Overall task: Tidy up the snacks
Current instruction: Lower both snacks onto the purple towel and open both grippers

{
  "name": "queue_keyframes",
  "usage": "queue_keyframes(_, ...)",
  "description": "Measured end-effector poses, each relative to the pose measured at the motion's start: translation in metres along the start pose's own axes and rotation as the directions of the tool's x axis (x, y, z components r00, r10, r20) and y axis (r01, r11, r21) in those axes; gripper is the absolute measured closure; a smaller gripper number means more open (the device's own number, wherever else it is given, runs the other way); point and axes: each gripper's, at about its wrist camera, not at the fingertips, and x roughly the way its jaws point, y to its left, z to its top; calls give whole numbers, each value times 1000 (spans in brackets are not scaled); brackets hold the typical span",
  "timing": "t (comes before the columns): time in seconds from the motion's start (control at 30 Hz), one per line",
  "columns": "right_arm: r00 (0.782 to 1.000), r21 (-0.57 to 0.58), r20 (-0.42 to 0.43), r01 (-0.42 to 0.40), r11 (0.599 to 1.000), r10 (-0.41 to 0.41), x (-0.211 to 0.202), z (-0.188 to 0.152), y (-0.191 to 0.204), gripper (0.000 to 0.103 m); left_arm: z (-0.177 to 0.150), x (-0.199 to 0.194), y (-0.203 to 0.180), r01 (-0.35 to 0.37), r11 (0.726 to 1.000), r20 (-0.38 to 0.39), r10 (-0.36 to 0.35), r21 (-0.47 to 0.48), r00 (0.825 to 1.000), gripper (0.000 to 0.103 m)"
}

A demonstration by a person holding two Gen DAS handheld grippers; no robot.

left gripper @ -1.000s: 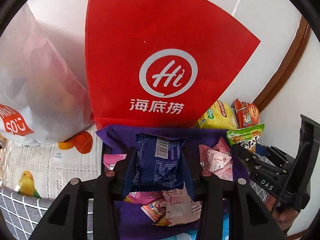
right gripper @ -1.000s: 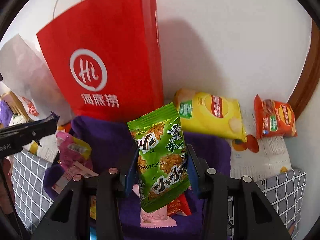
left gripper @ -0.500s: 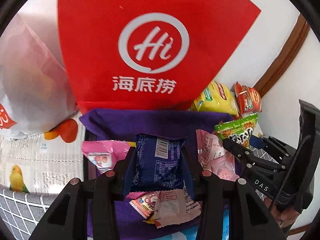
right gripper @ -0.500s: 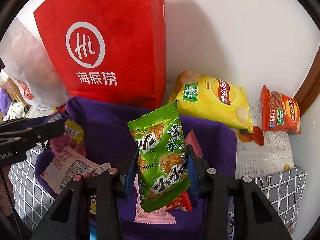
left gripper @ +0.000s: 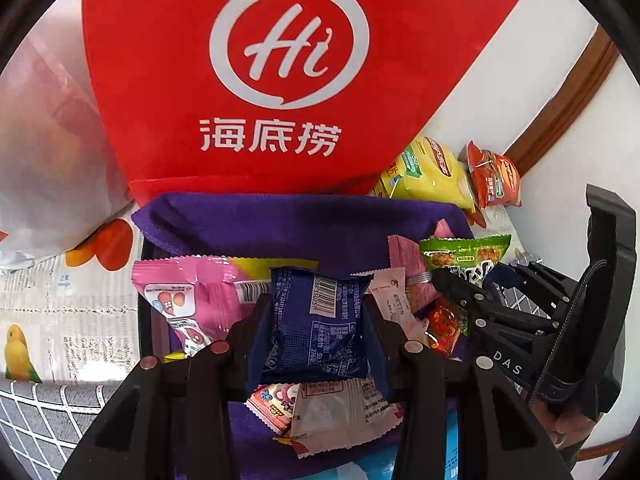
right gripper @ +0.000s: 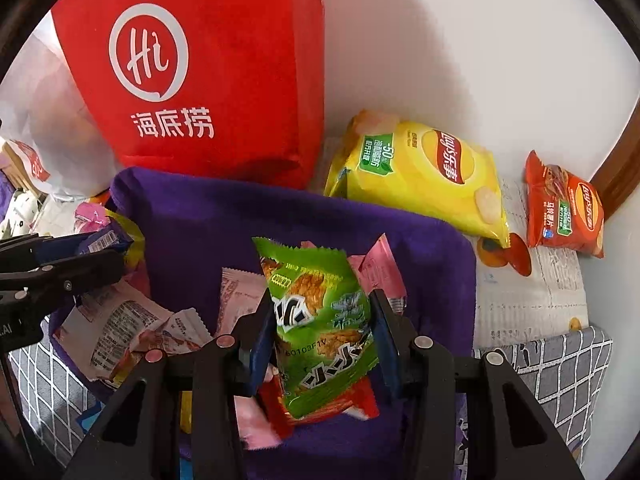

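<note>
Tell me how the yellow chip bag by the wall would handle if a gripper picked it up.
The yellow chip bag looks puffed, so probably light for its size. Its glossy film may slip between pads. A firm squeeze would likely crush the contents.

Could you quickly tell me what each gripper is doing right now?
Left gripper: shut on the blue packet.
Right gripper: shut on the green packet.
</note>
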Motion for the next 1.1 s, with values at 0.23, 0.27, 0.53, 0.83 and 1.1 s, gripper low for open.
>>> queue_keyframes(0.23,1000,-9,-7,12,1000,-12,0,-1,3,58,1,3,2,4,1000,-16,-5,-15,1000,61)
queue_keyframes(0.27,1000,-9,-7,12,1000,-12,0,-1,3,58,1,2,1,-1,1000,-11,1,-12,1000,61)
queue_keyframes(0.53,1000,-1,-10,24,1000,-24,1,0,0,58,0,4,1,-6,1000,-22,6,-13,1000,61)
queue_keyframes(0.83,1000,7,-4,24,1000,-24,-3,1,0,53,1,4,1,2,1000,-27,-3,-17,1000,60)
queue_keyframes(1.1,999,-5,29,33,999,-33,-16,1,5,44,1,-7,-2,2,1000,-13,-2,-13,1000,52)
